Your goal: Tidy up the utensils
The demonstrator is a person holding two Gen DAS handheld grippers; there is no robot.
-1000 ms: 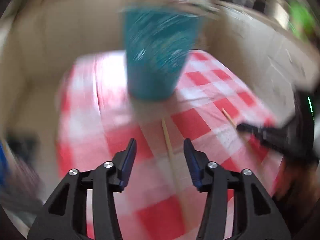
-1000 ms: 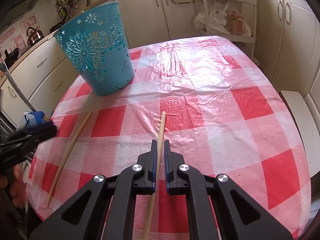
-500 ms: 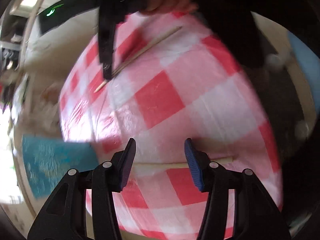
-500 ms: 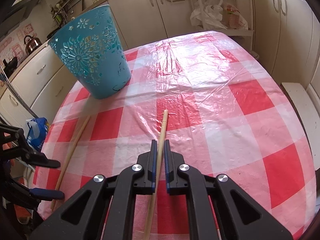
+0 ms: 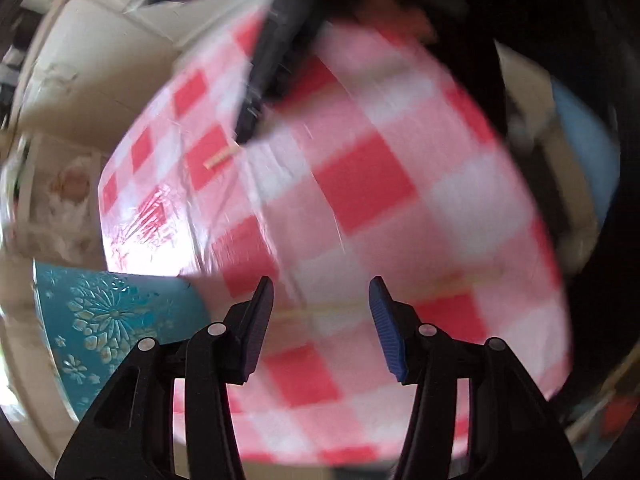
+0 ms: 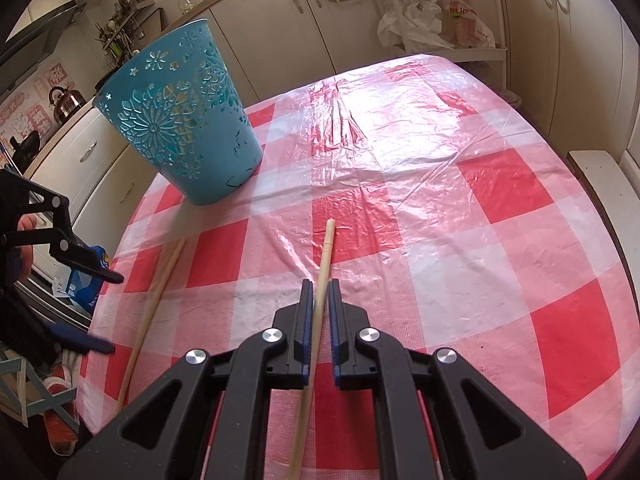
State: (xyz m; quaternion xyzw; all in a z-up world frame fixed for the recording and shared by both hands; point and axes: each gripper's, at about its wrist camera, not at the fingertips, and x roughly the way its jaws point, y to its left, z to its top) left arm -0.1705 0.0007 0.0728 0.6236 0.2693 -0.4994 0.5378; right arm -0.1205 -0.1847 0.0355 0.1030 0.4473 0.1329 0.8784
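Right wrist view: the right gripper has its fingers clamped narrowly on a pale, slender wooden chopstick, whose long axis runs along the fingers, free end pointing away over the red-and-white checked tablecloth. A second chopstick lies flat near the table's left edge, its far end toward the teal cut-out basket standing upright; the basket's contents cannot be told. The left gripper hovers with fingers wide apart over this second chopstick, which crosses the gap sideways, blurred.
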